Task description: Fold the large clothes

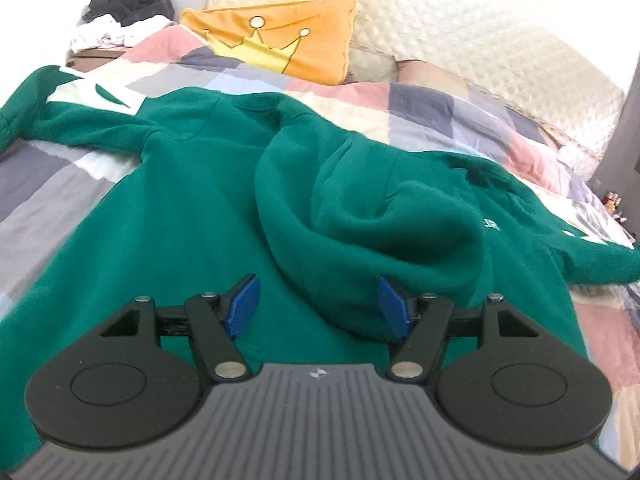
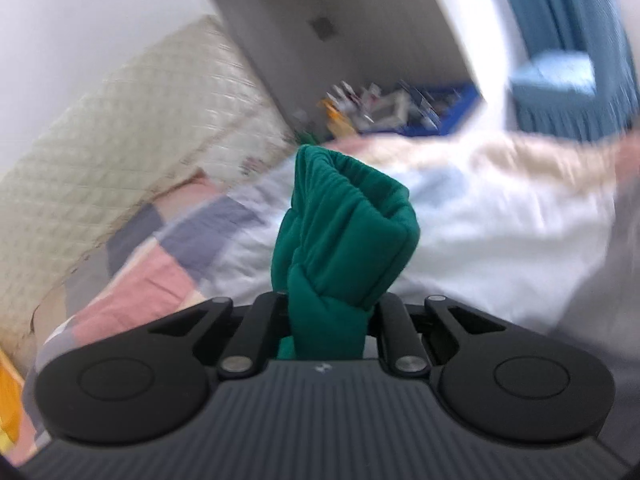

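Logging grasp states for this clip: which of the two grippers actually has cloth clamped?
The right gripper: a bunched wad of the green sweatshirt is pinched between its fingers. The left gripper hovers open above the sweatshirt, gripping nothing.

**Bedroom, washed in daylight**

Bed covered by a patchwork quilt [image 1: 440, 112] in pink, grey, slate blue and cream squares. Behind it, a cream diamond-quilted headboard [image 1: 460, 28], tall and padded. Leaning against the headboard, an orange cushion [image 1: 280, 36] with a yellow crown on it. To the far left, a brown bedside surface [image 1: 96, 58] heaped with black and white clothes [image 1: 120, 12]. White wall [image 2: 80, 20] above the headboard — strongly overexposed. Seen from the right wrist, motion-blurred: a grey wall plate [image 2: 322, 27] on the wall, blue curtains [image 2: 580, 40] at upper right, and a blue bin [image 2: 400, 108] of mixed clutter beyond the bed — contents too blurred to name.
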